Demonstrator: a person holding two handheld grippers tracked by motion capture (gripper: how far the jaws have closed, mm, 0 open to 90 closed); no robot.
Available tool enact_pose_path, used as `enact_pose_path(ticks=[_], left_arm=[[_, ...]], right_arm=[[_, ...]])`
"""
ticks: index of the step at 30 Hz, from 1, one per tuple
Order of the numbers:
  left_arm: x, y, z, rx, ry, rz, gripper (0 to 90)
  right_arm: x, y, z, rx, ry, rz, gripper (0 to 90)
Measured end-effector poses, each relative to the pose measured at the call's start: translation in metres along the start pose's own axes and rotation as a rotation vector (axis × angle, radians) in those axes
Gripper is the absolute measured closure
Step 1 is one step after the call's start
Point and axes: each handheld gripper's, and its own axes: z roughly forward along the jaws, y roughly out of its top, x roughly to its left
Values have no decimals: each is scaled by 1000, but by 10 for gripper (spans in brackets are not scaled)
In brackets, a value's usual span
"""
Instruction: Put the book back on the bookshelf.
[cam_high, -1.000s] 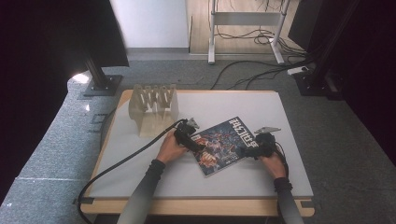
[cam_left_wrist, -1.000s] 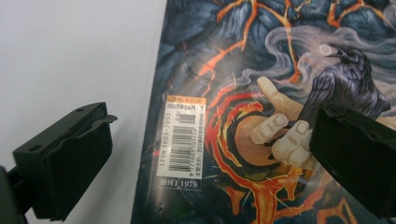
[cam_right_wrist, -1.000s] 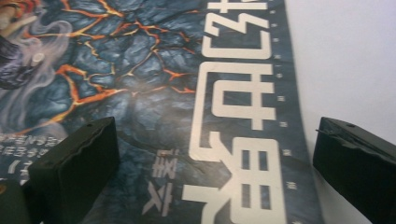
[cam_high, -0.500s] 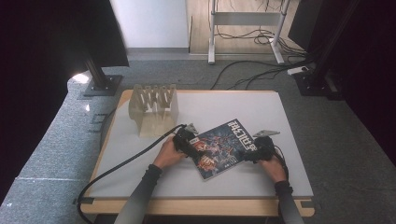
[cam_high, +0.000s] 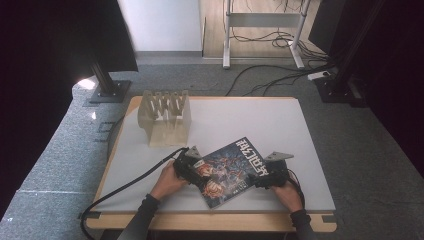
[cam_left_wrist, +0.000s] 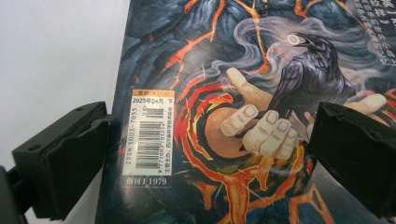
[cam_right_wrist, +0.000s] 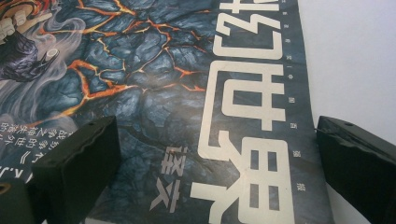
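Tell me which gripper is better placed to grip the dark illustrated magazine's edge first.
Probably the left gripper: its open jaws straddle the dark illustrated magazine edge by the barcode. The right gripper is open too, with one jaw off the far edge over the white tabletop.

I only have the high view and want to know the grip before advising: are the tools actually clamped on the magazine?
Observer: No. In the left gripper view the left tool stands open, its jaws straddling the magazine's edge.
Operator: And the right one?
Observer: The right tool is open too, over the large white title lettering.
Operator: Any mark near the left tool?
Observer: A white barcode label beside its left jaw.
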Motion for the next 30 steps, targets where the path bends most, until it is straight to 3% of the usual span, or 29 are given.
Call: enact_pose_path(ticks=[6, 9, 17, 23, 26, 30], left_arm=[[-10, -6, -4, 3, 5, 1, 0], [-16, -9, -5, -5, 4, 1, 0], [-37, -15, -9, 15, -1, 14, 0], [-37, -16, -16, 61, -41, 44, 0], [-33, -16, -24, 50, -1, 47, 0], [-13, -18, -39, 21, 76, 18, 0]], right_arm=[[6, -11, -19, 2, -34, -43, 26], [2, -21, -33, -5, -47, -36, 35], [2, -27, -32, 27, -61, -61, 14], [-4, -24, -28, 45, -66, -52, 0], [-5, -21, -25, 39, -85, -43, 0], [-9, -14, -19, 45, -100, -39, 0]])
